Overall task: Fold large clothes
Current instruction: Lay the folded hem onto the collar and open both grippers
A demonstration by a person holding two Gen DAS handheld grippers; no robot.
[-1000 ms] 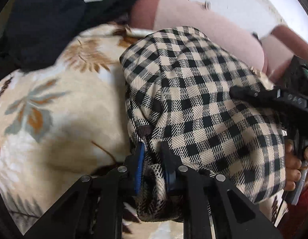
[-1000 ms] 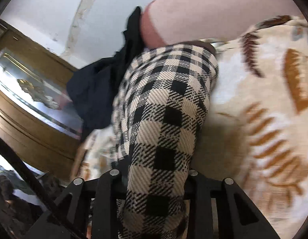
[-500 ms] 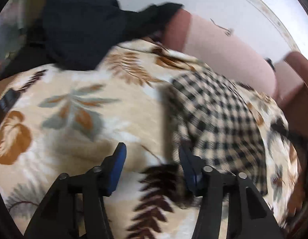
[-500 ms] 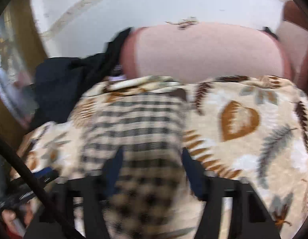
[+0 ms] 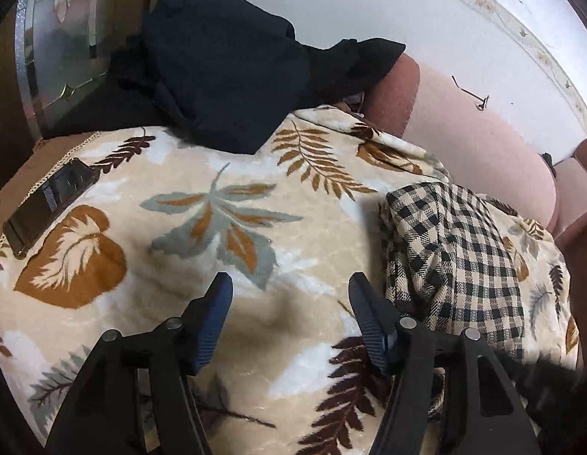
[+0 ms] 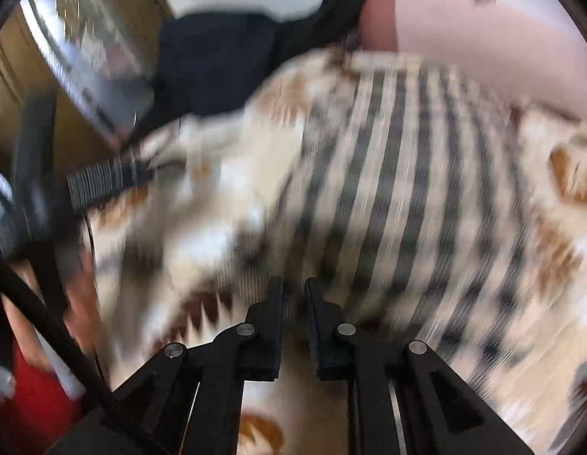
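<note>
Left wrist view: left gripper (image 5: 289, 295) hangs over the leaf-print blanket (image 5: 187, 250). Fingers (image 5: 217, 303) spread and opening; only bare blanket between them, nothing pinched.

Checked garment (image 5: 456, 258), black and cream, lies folded into a compact bundle on the blanket, toward its right-hand edge. Its near corner sits just beside the left gripper's right finger; contact cannot be told.

Black garment (image 5: 225, 72) heaped at the blanket's far edge, its lower hem overlapping the blanket. Pink cushion (image 5: 475, 140) stands behind the checked garment, along the white wall (image 5: 426, 11). Dark flat device (image 5: 47, 201) lies at the blanket's left edge. Wooden cabinet with a glass panel (image 5: 62, 38) at far left.

Right wrist view, heavily motion-blurred: right gripper (image 6: 294, 295) points down at the blanket, just left of the checked garment. Its fingers (image 6: 272, 326) are nearly together and closing, a narrow gap left; no cloth visible between them. Left gripper appears at the left edge of this view, with a hand (image 6: 77, 288) on its handle.
</note>
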